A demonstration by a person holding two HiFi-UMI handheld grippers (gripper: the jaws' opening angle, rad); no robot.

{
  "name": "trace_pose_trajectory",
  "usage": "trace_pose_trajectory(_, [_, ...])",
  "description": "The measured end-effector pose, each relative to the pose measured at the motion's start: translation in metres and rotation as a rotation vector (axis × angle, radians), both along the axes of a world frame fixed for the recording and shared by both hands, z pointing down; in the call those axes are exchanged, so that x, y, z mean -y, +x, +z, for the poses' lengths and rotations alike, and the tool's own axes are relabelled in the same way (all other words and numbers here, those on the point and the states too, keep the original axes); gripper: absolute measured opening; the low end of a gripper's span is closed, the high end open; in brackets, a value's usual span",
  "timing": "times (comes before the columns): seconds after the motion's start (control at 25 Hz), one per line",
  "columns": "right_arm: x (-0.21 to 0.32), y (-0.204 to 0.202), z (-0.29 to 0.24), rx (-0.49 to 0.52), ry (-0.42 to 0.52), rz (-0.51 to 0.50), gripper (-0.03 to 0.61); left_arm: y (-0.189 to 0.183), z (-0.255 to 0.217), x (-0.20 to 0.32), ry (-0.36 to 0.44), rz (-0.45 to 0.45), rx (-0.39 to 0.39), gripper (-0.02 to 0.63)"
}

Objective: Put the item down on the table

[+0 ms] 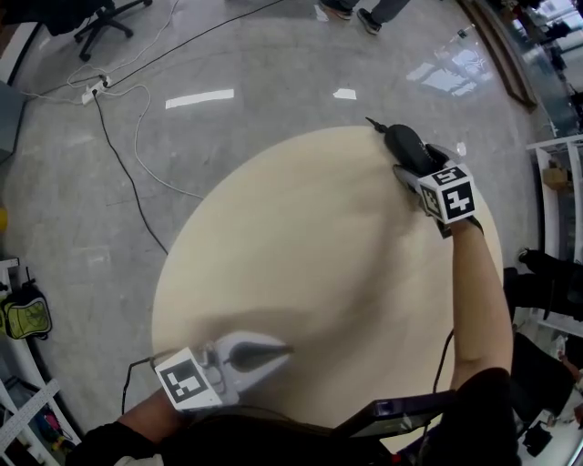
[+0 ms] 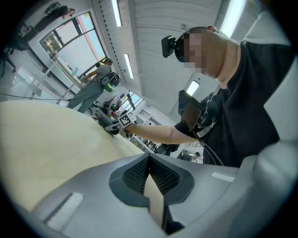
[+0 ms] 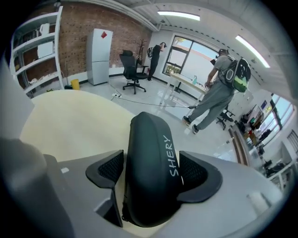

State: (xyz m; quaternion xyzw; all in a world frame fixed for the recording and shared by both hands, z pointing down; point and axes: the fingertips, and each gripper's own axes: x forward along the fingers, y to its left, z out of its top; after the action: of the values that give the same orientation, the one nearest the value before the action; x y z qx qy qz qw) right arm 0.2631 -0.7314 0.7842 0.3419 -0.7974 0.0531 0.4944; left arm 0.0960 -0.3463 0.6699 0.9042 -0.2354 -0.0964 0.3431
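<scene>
A black oval hard case [image 1: 404, 143] with white lettering sits between the jaws of my right gripper [image 1: 412, 166], at the far right rim of the round beige table [image 1: 310, 246]. In the right gripper view both pads press on the sides of the case [image 3: 150, 158], so the right gripper [image 3: 151, 173] is shut on it. I cannot tell whether the case touches the tabletop. My left gripper [image 1: 284, 349] lies low over the near left part of the table, jaws shut with nothing between them [image 2: 149, 157].
Cables and a power strip [image 1: 95, 88] lie on the grey floor beyond the table. An office chair [image 1: 105, 23] stands far left, white shelving [image 1: 557, 173] at the right, and a yellow-green bag [image 1: 25, 317] at the left. A person with a backpack [image 3: 219, 88] walks nearby.
</scene>
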Motion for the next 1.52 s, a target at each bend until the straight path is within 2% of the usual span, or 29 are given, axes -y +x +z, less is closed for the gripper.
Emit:
trace_pose_trajectory(0.04, [-0.003,-0.003,0.002,0.000,-0.004,-0.020,0.382,0.000,0.001,-0.001,-0.003,0.004,0.003,-0.003])
trace_pose_trajectory(0.16, [-0.013,-0.011,0.005,0.052,-0.044,-0.047,0.515,0.001,0.004,-0.005,-0.002,0.010,0.016,-0.003])
trace_pose_trajectory(0.28, [-0.022,-0.014,0.003,0.098,-0.056,-0.048,0.548,0.001,0.001,-0.009,0.008,0.007,0.030,-0.003])
trace_pose_trajectory(0.56, [-0.040,0.005,-0.045,0.164,0.040,0.002,0.561,0.002,-0.022,-0.018,0.041,-0.012,0.054,-0.003])
trace_pose_trajectory(0.76, [-0.067,0.028,-0.108,0.240,0.086,0.054,0.543,0.008,-0.042,-0.028,0.124,-0.023,0.087,-0.003])
trace_pose_trajectory(0.88, [-0.095,0.035,-0.140,0.288,0.098,0.074,0.502,0.006,-0.065,-0.032,0.145,-0.035,0.085,-0.003])
trace_pose_trajectory(1.2, [-0.185,0.055,-0.225,0.404,0.135,0.107,0.338,0.010,-0.121,-0.064,0.247,-0.022,0.094,-0.003])
trace_pose_trajectory(1.4, [-0.246,0.072,-0.265,0.506,0.146,0.161,0.223,0.024,-0.154,-0.084,0.300,0.016,0.096,-0.003])
trace_pose_trajectory(1.52, [-0.289,0.084,-0.281,0.544,0.156,0.173,0.121,0.040,-0.173,-0.103,0.321,0.049,0.086,-0.003])
